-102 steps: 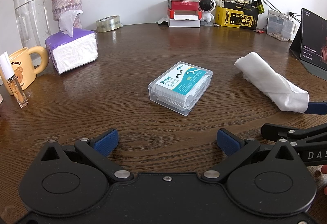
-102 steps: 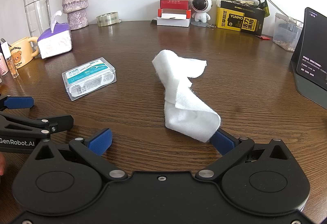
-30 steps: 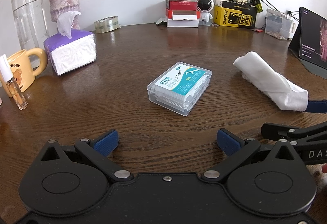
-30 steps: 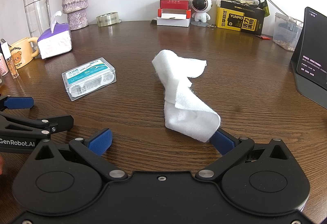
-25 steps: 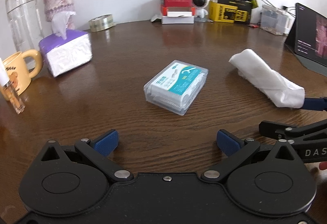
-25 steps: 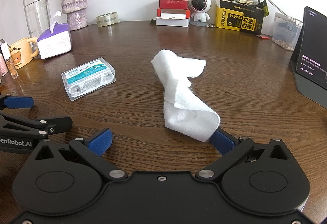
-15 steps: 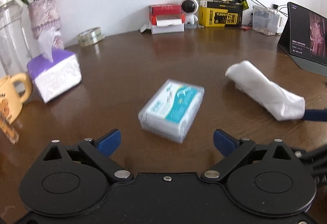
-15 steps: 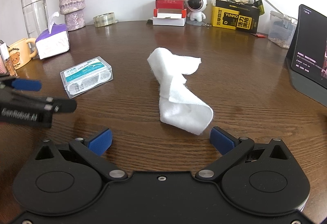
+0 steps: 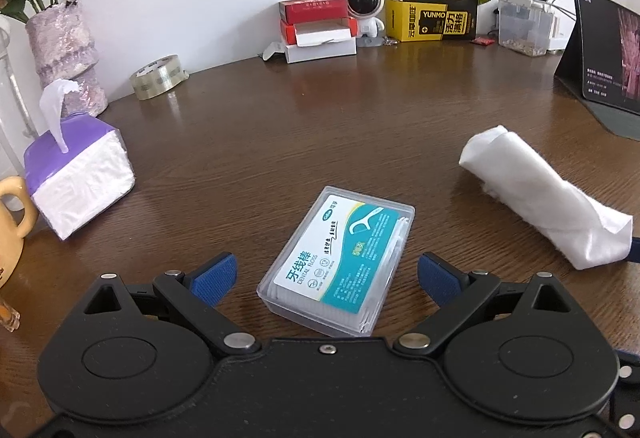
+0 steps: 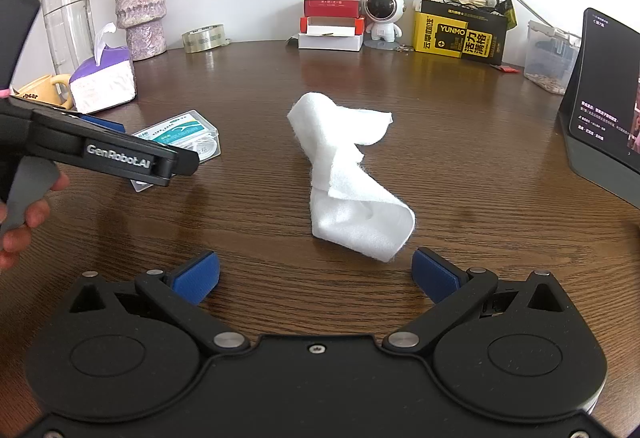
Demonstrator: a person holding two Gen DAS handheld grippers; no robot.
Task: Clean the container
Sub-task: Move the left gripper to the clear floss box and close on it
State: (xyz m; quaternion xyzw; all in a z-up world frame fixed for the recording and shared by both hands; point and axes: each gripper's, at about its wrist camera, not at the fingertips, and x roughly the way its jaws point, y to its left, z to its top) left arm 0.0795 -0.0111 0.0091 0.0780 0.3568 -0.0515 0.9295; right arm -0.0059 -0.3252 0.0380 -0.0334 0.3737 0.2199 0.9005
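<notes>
The cleaning looks not yet begun: the container (image 9: 336,262) lies flat on the desk (image 9: 340,126) between the left tongs (image 9: 324,276), gaping and untouching, while the right tongs (image 10: 316,272), likewise apart, sit just short of the white cloth (image 10: 348,178) beside the container.

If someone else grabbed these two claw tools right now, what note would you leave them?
Left claw: open, around the near end of the clear floss-pick box, pads not touching it; its jaws have just narrowed slightly.
Right claw: open, just short of the white cloth, nothing held.
Box and cloth both lie on the wooden table, apart.
Done: nothing wiped yet.
Left: grip the box, pick up the cloth, wipe the box.
</notes>
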